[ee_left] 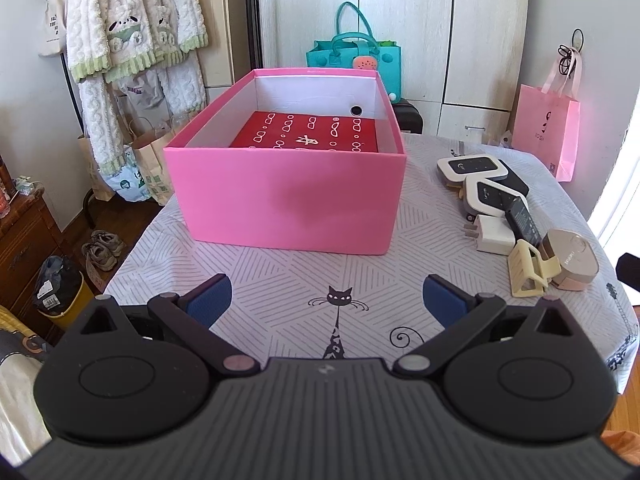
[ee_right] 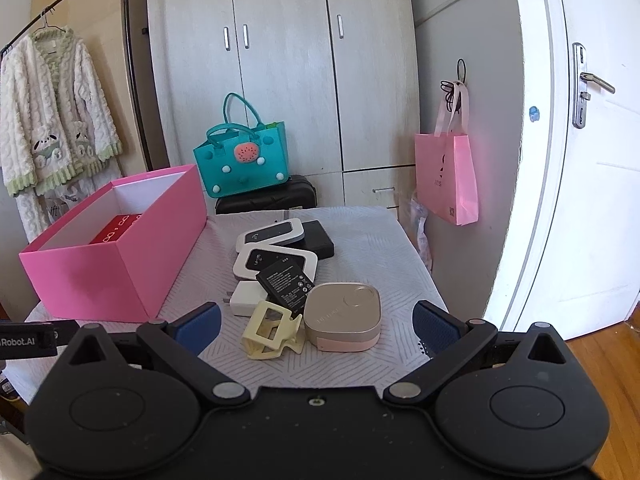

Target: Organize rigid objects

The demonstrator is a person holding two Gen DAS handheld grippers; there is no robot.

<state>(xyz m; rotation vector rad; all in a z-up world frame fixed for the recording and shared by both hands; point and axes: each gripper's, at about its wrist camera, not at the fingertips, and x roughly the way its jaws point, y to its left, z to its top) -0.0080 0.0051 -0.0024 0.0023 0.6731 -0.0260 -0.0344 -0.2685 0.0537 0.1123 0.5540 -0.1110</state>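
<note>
Two grippers: both spread wide with nothing between the blue pads, both hovering over the near edge of the desk (ee_left: 280, 268)
Left gripper (ee_left: 327, 300): released; faces the pink box (ee_left: 286, 196) head on, with a bare stretch of the cat-print cloth between
Right gripper (ee_right: 316, 322): released; faces the pile of small items straight ahead, the nearest pieces lying just beyond the line between its fingertips
Pink box: open-topped, on the left half of the desk; a red box (ee_left: 306, 134) already lies flat on its floor, leaving free room along the far wall
Pile: right half of the desk, well apart from the pink box; it runs in a rough line away from the right gripper
Nearest items: cream hair claw (ee_right: 272, 330) and beige compact case (ee_right: 344, 316), side by side and touching
Behind them: black battery (ee_right: 285, 284) leaning on a white charger plug (ee_right: 246, 298), then two white pocket routers (ee_right: 276, 260) overlapping a black slab (ee_right: 318, 240)
Hair claw axis: long side lies roughly across the right gripper's line of view, so the jaws as they stand would span its length, not its width
Nearer arm (judgement): right, clearly; from the left gripper the pile sits far to the right
Next move (judgement): right gripper takes the claw or the case, then carries it leftward into the pink box
Risk (judgement): the claw touches the case, so closing on one may nudge the other
</note>
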